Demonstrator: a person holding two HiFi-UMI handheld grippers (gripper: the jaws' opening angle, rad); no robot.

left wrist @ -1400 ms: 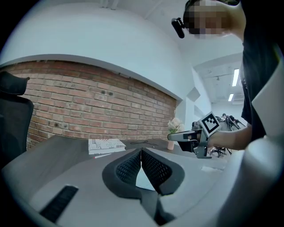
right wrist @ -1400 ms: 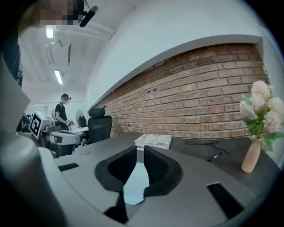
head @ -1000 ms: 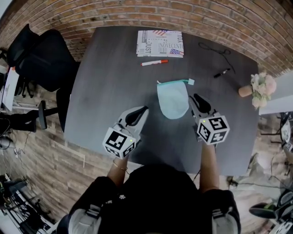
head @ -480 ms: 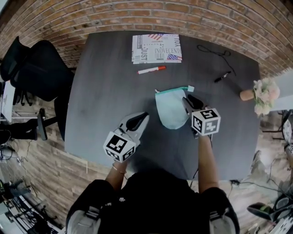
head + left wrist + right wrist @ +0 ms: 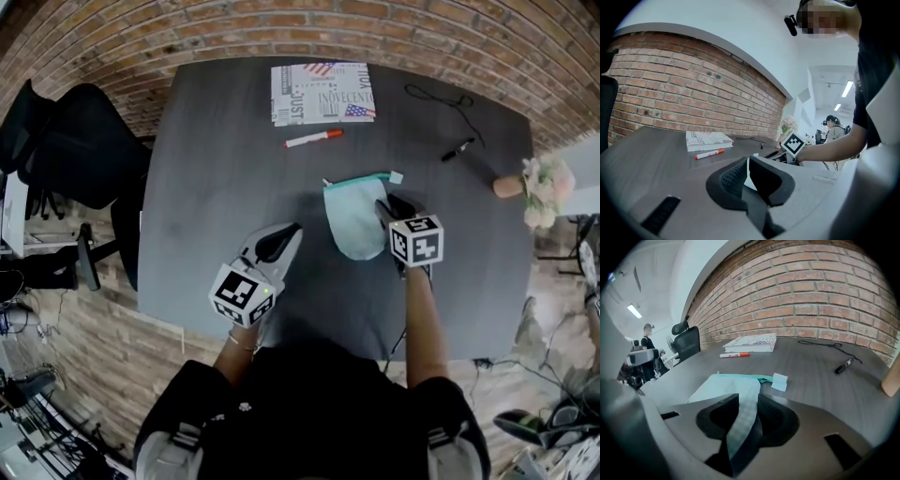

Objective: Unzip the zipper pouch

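Head view: R gripper [image 5: 385, 205] angled down, jaws just opened, pouch [image 5: 353, 221] edge between; L gripper [image 5: 292, 229] jaws together

The marker [image 5: 314, 138] lies between the booklet [image 5: 322, 92] and the pouch [image 5: 356, 217]

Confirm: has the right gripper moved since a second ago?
Yes. The right gripper has moved leftward over the pouch's right edge; earlier it stood clear beside it. Its jaws have just been opening, pouch edge between them.
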